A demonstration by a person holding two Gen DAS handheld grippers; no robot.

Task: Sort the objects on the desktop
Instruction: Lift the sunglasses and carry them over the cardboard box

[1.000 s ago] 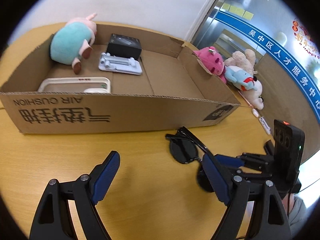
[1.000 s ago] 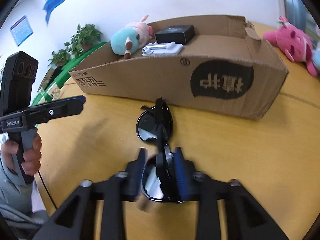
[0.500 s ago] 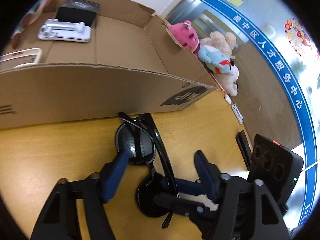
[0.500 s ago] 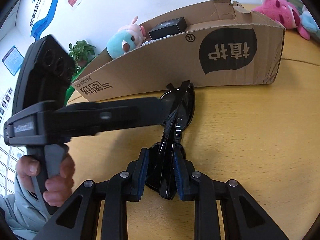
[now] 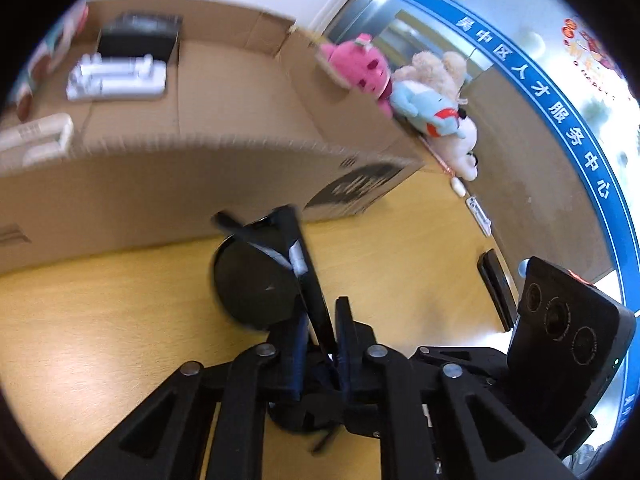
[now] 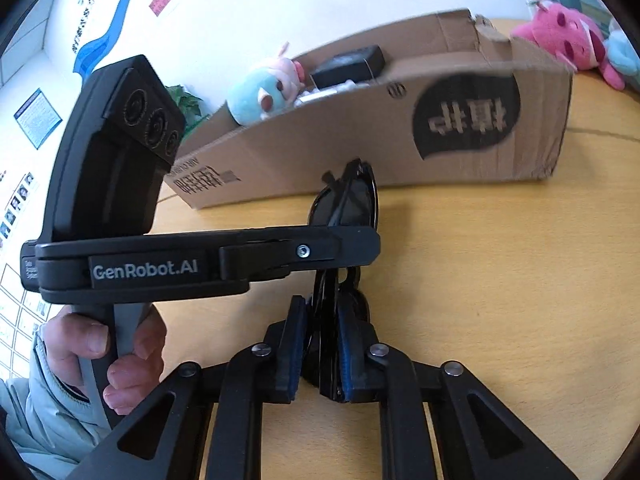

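Black folded sunglasses [image 5: 256,284] are held just above the yellow table [image 5: 80,340], in front of the open cardboard box [image 5: 160,200]. My left gripper [image 5: 320,340] is shut on the sunglasses near their middle. My right gripper [image 6: 320,344] is shut on the near lens end of the sunglasses [image 6: 352,204]. The left gripper's body [image 6: 200,264] crosses the right wrist view just ahead of my fingers [image 6: 294,344]. The right gripper's body [image 5: 560,340] shows at the right of the left wrist view.
The box [image 6: 400,136] holds a teal and pink plush [image 6: 264,92], a black case [image 5: 136,36], a white holder [image 5: 116,80] and a cream tray [image 5: 36,136]. Pink, blue and beige plush toys [image 5: 420,92] lie past the box's right end. A dark flat object [image 5: 496,288] lies on the table.
My left gripper has closed from open onto the sunglasses. Both grippers have shifted slightly with the sunglasses, which now stand more on edge. The right gripper stays shut on them.
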